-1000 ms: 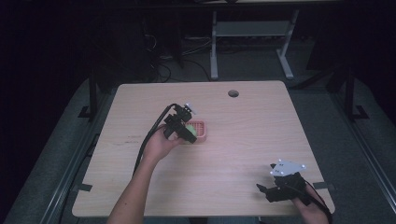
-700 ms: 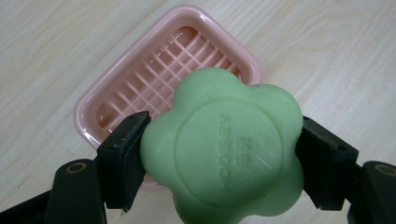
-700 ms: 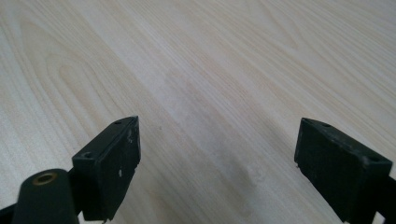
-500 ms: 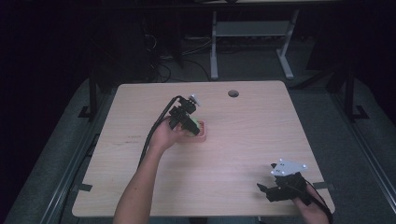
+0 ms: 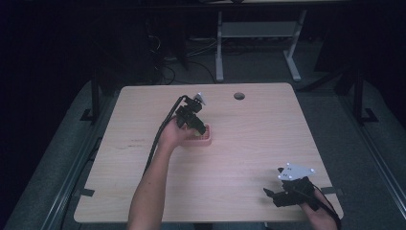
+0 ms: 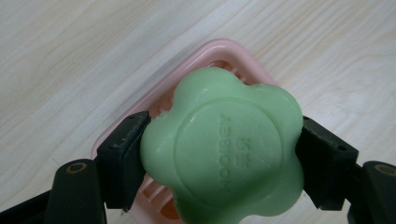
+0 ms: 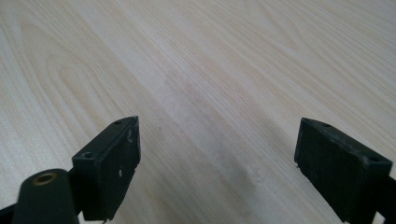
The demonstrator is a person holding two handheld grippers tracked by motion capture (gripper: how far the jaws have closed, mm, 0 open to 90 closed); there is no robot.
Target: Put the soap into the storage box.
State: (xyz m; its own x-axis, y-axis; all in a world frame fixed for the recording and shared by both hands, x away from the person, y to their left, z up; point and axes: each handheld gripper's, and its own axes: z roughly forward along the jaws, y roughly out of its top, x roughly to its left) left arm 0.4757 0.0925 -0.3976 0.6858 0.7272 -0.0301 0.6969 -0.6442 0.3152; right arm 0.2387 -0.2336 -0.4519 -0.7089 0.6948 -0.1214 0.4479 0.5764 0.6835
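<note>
My left gripper [image 6: 219,158] clamped the green soap [image 6: 222,149] just above the pink soap dish [image 6: 140,121], near the middle of the table [image 5: 249,143]. My right gripper [image 7: 217,168] sat spread wide by the near right corner.

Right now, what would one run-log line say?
left gripper: shut on green soap | over pink soap dish | right gripper: open, idle

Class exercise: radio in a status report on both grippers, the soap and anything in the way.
Left gripper shut on green soap, over pink dish. Right gripper open, idle at table corner. Nothing in the way.
</note>
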